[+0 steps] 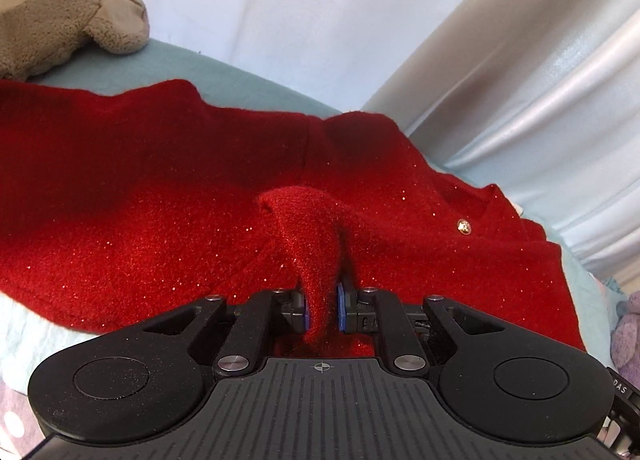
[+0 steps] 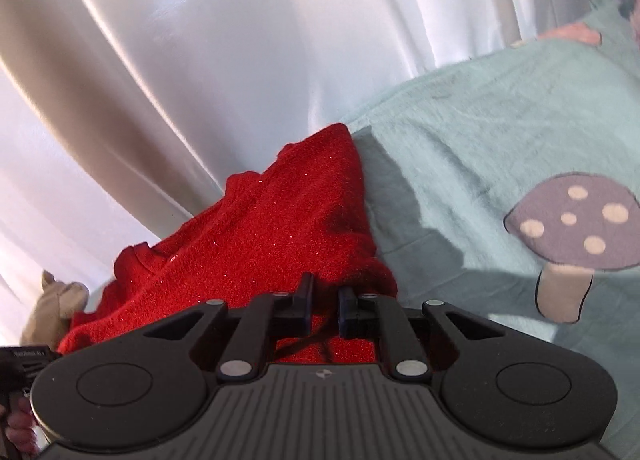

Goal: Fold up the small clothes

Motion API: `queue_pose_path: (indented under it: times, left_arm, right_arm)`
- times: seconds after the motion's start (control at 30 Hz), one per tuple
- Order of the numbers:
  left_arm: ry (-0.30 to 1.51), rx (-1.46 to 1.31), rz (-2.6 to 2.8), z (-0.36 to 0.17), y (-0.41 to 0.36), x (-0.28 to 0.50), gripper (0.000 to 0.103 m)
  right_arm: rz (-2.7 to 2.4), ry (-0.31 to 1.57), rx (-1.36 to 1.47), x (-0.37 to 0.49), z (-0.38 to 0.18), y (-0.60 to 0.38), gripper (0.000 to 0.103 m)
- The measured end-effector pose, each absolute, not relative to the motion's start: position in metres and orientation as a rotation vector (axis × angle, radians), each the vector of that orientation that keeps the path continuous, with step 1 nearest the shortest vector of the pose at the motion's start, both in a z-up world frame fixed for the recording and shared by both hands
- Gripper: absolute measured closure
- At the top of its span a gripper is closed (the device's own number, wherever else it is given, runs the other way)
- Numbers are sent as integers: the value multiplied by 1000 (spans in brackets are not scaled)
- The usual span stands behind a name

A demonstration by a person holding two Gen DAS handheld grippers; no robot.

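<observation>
While spread red across the blanket (image 1: 248, 64), cardigan (image 1: 160, 164) pinched in a raised fold by left gripper (image 1: 322, 306). Farther right, right gripper (image 2: 323, 300) seemingly clenched over the edge, grip unclear. Risked: thin pinch slipping out under a pull, fold collapsing; gold button (image 1: 464, 226) snagging.

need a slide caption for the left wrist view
Left tongs shut on a raised fold of the red sparkly cardigan spread over a pale green blanket, with a beige plush toy behind.
</observation>
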State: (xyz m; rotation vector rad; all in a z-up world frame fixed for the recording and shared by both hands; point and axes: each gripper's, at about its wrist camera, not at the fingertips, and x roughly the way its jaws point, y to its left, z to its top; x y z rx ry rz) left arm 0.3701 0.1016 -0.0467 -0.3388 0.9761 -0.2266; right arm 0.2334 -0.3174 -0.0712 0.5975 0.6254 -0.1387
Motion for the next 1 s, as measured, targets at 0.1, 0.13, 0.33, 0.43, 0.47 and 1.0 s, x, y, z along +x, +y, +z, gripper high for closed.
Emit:
queue_pose_path:
  times: [0.1,0.13,0.33,0.43,0.47,1.0]
  left_arm:
    - [975,-302,-220,-44,100,369,89]
    - [982,-291,-215,-45,99,369,89]
    - [1003,-258,-197,-57,96,370,88]
    - [1002,-280,-177,-59,99,369,79]
    - [1000,-292,-174,-57,101,367,78]
    - [997,-375,-183,-53,117,349,87]
  right_arm:
    - [-140,610,454,232,-61,-301,92]
    - [-140,607,404,231,-59,-296,92]
    - [-146,646,325,235,-65,-293,92]
    - [-149,672,315,238,-71,-293,92]
    - [-144,681,315,238,-71,-293,92]
    - [1,663,235,237,-46,-253,84]
